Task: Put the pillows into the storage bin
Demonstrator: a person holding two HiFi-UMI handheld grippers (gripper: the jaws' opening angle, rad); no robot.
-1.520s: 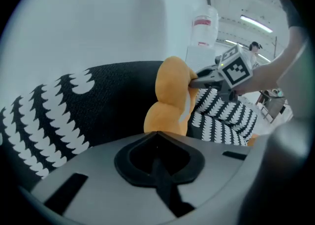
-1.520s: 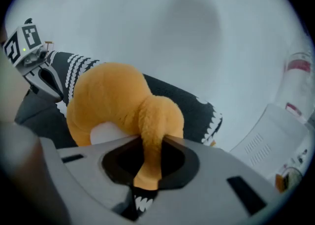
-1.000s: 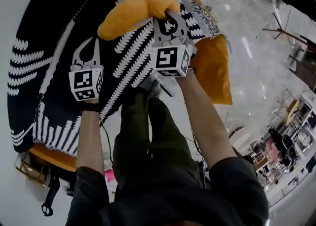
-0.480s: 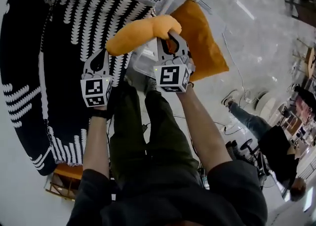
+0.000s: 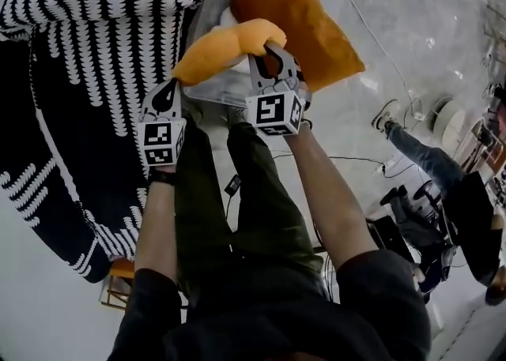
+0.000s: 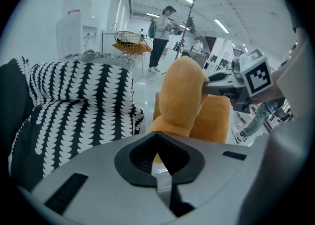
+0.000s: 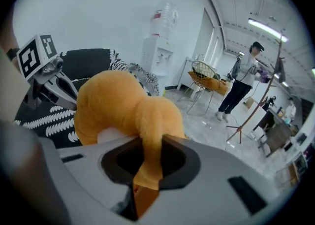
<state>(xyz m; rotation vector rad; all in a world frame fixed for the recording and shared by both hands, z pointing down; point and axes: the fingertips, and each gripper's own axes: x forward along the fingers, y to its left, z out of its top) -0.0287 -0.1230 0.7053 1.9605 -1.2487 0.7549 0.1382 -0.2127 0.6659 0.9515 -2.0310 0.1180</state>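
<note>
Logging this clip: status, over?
Jaws shut on pillow, left gripper and right gripper. Held over bin rim. In bin: second pillow, may crowd.

Left gripper (image 5: 169, 89) jaws together, right gripper (image 5: 270, 51) clamped, both angled downward.

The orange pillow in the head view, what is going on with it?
A person holds a gripper in each hand. The right gripper and the left gripper each pinch an end of the orange pillow, holding it over the clear bin. A second orange pillow lies at the bin.
</note>
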